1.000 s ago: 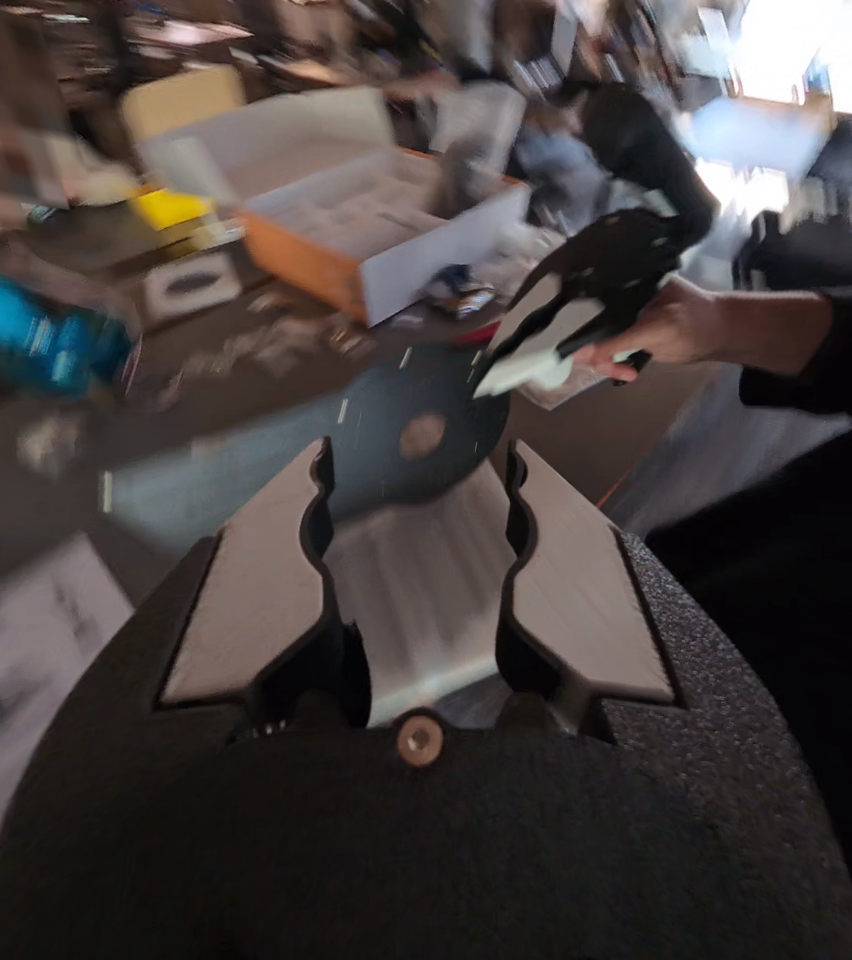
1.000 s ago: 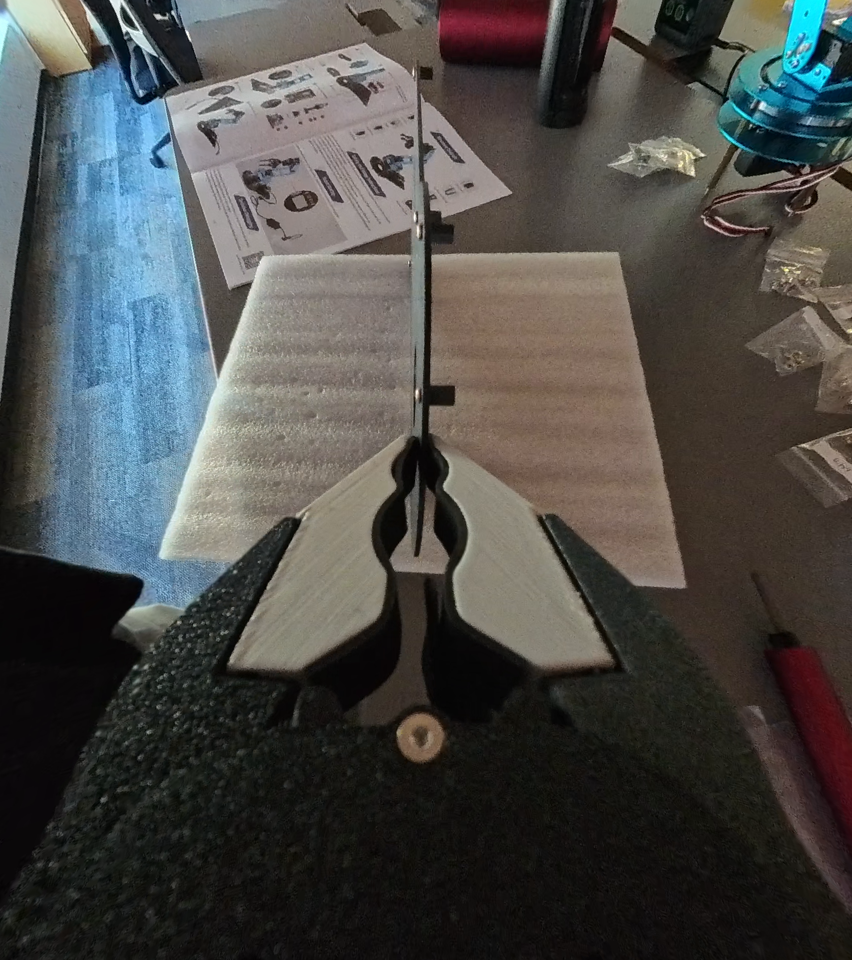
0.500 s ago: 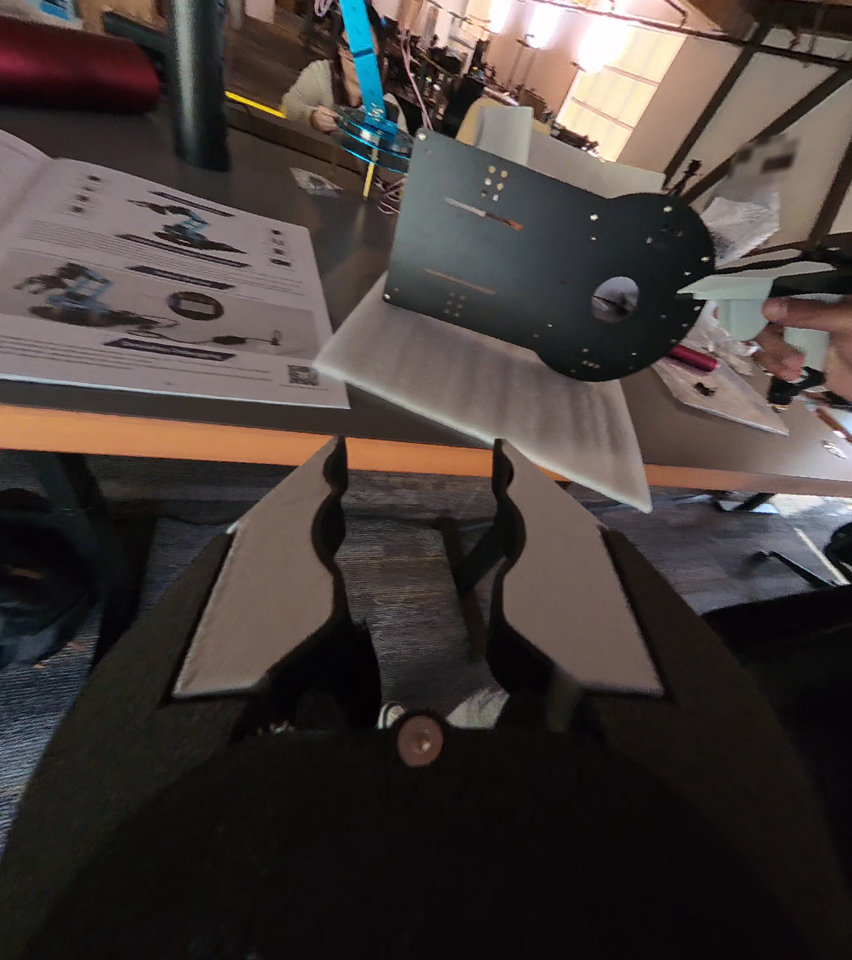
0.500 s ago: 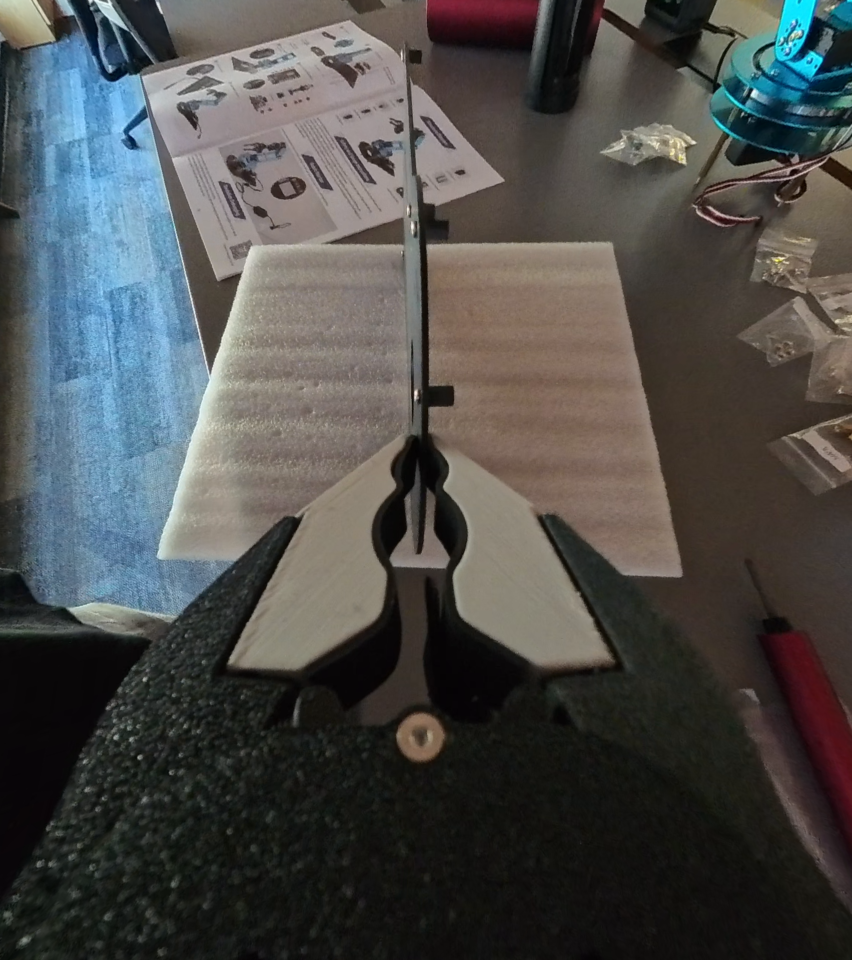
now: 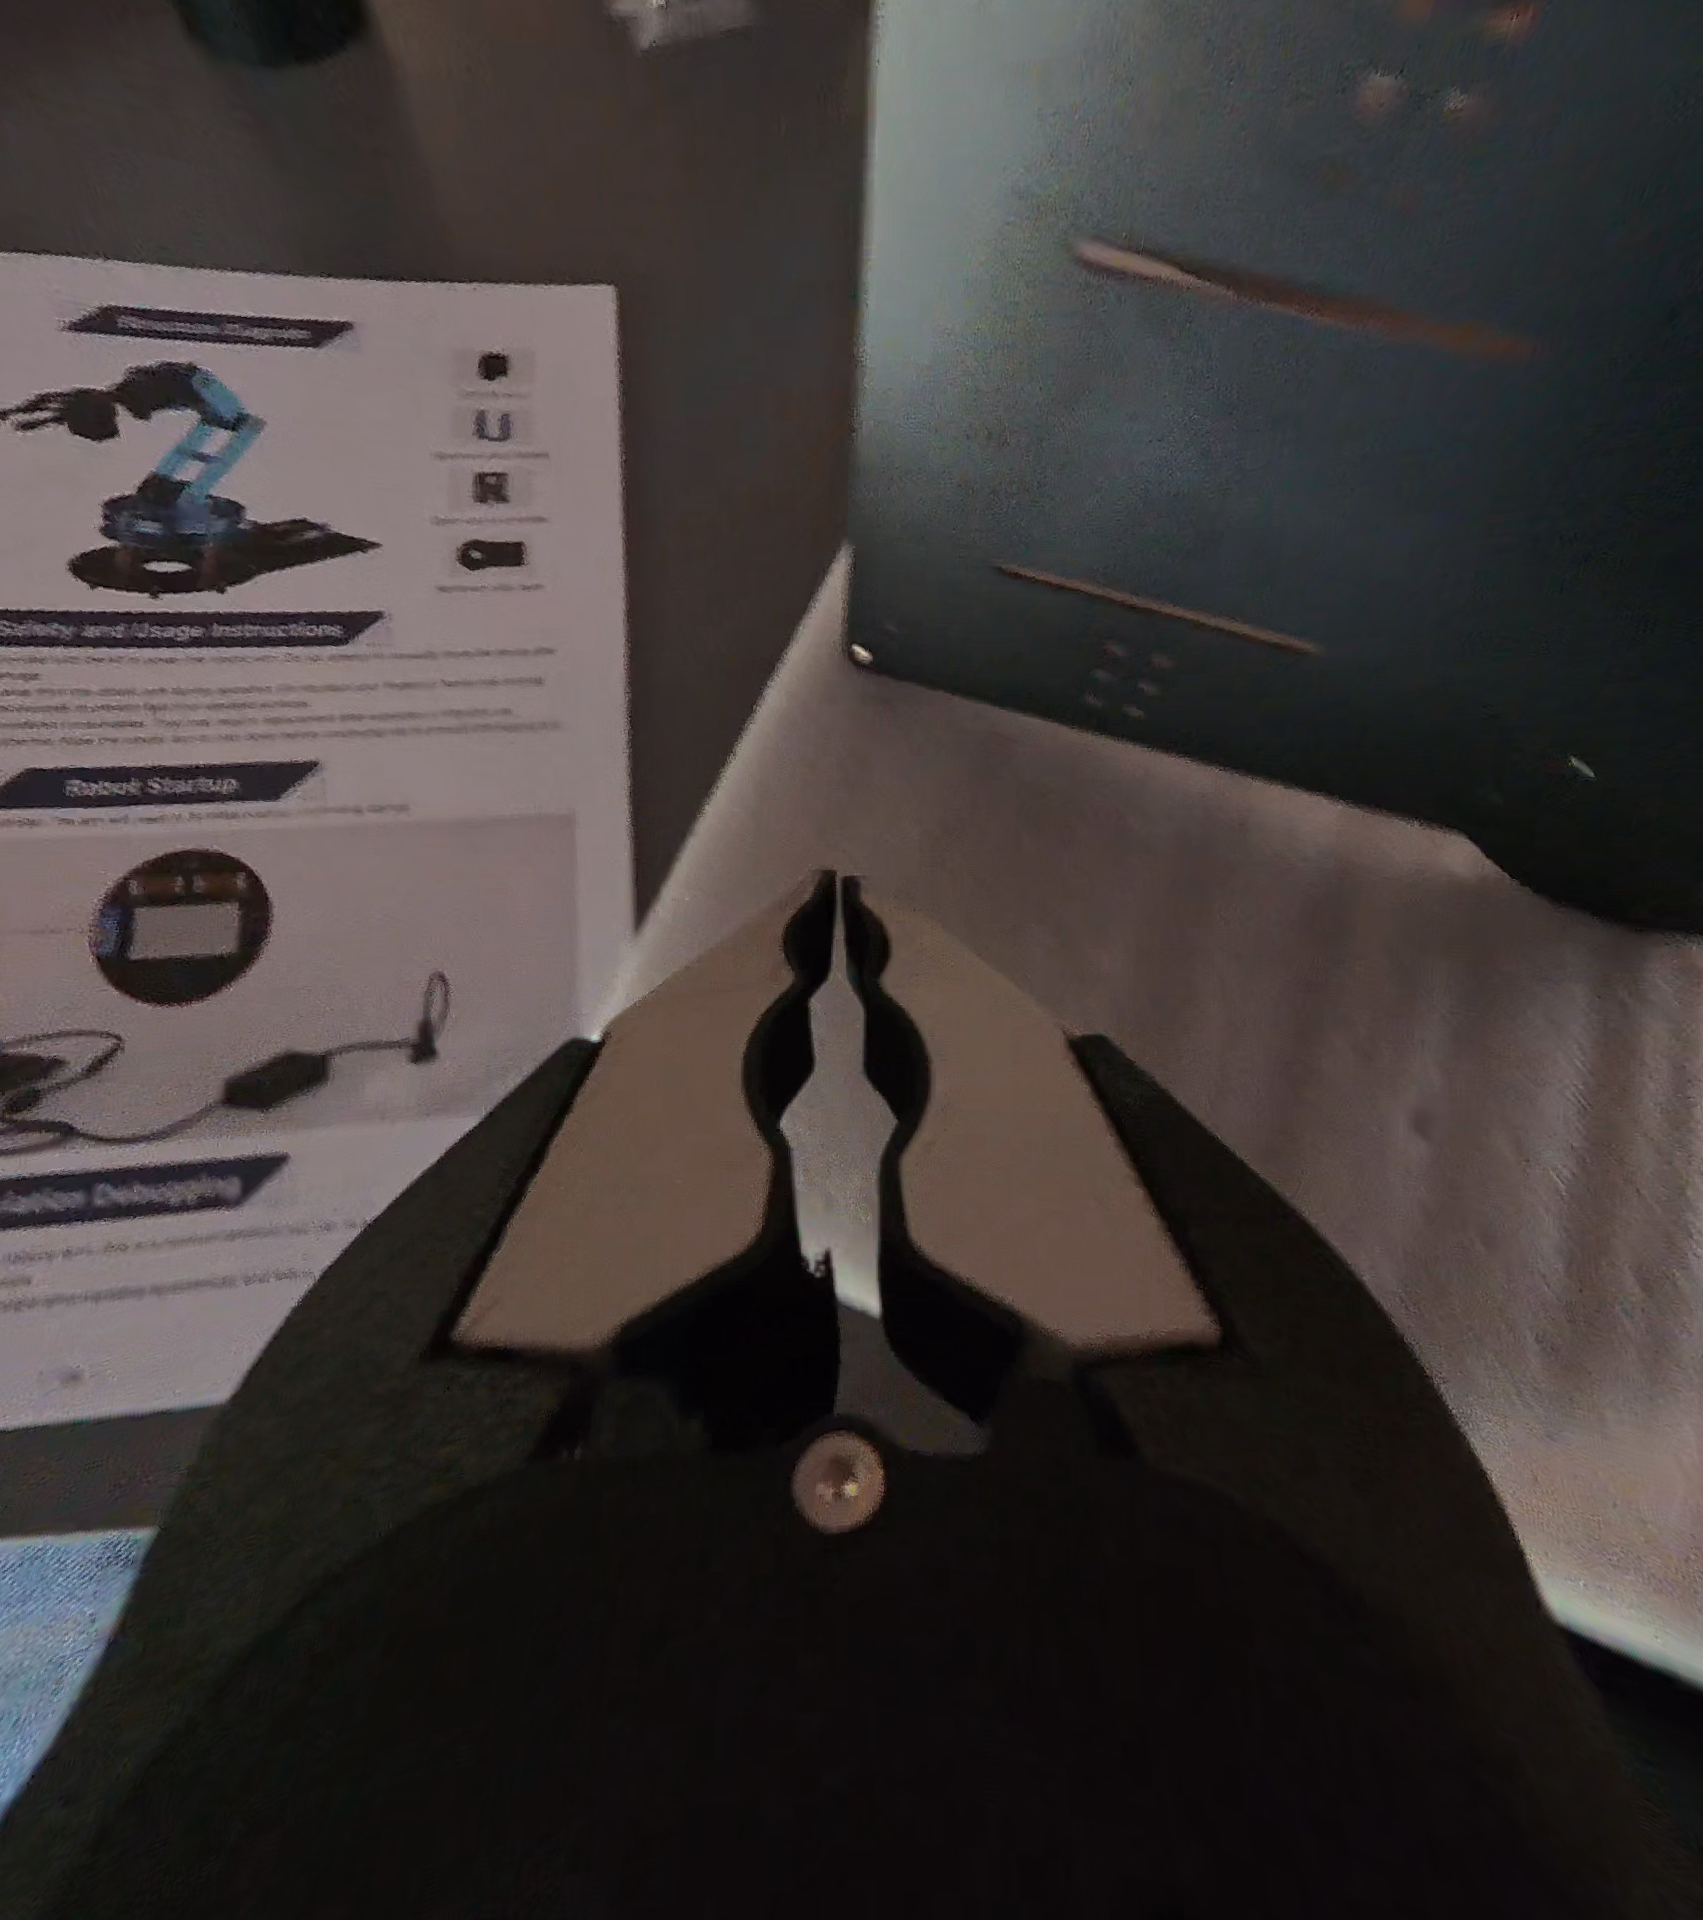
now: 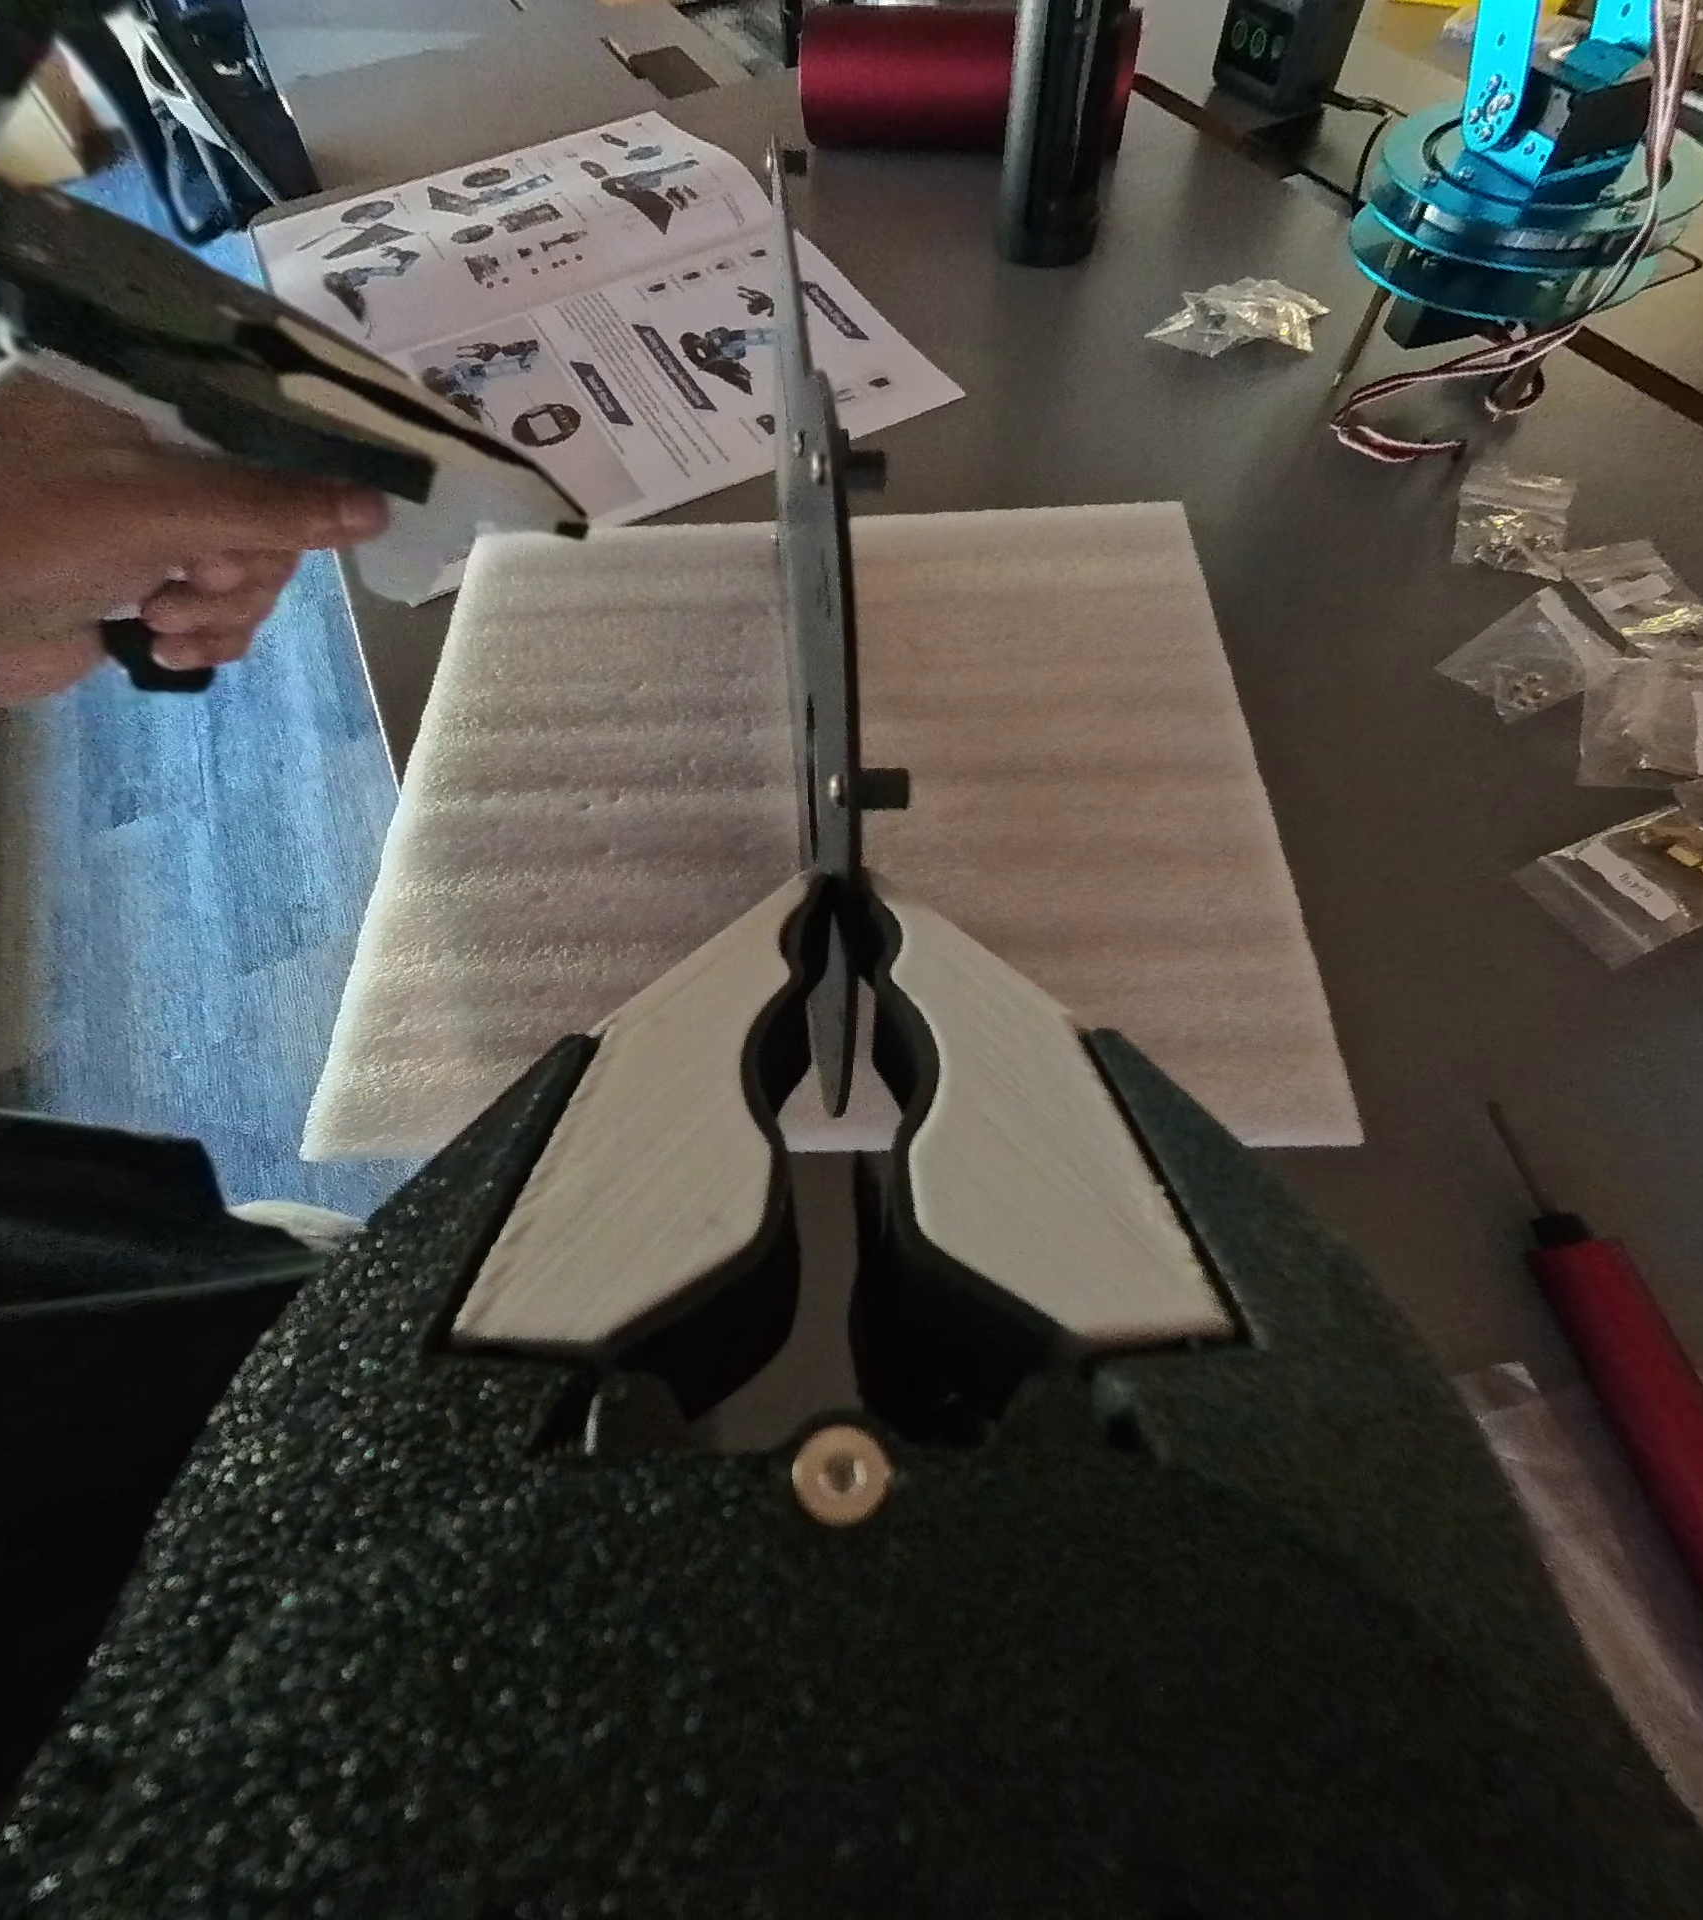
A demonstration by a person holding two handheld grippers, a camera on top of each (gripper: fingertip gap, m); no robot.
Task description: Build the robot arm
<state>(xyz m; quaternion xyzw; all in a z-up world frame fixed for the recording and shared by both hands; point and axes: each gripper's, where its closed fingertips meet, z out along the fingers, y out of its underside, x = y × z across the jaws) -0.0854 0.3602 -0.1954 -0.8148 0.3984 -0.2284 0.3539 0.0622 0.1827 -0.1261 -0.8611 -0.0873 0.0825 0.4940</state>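
My right gripper (image 6: pixel 839 883) is shut on a thin black metal plate (image 6: pixel 816 582) and holds it on edge above a white foam sheet (image 6: pixel 618 790). In the left wrist view the same plate (image 5: pixel 1346 436) shows its broad dark face at the upper right, over the foam sheet (image 5: pixel 1242 1091). My left gripper (image 5: pixel 839 883) is shut and empty, its tips above the foam's left corner, close to the plate's lower left corner. It also shows in the right wrist view (image 6: pixel 556 520), held by a hand (image 6: pixel 68 561) at the left.
An open instruction booklet (image 5: pixel 234 790) lies on the grey table left of the foam; it also shows in the right wrist view (image 6: pixel 608 312). Small part bags (image 6: pixel 1647 727), a red-handled tool (image 6: pixel 1678 1455), a blue robot base (image 6: pixel 1543 197), a dark cylinder (image 6: pixel 1055 125) and a red roll (image 6: pixel 909 78) lie around. The left gripper's tips are roughly 25 cm from the right gripper's.
My left gripper has closed and swung in from below the table edge to just over the foam's corner by the plate. The right gripper still holds the plate, now slightly tilted.
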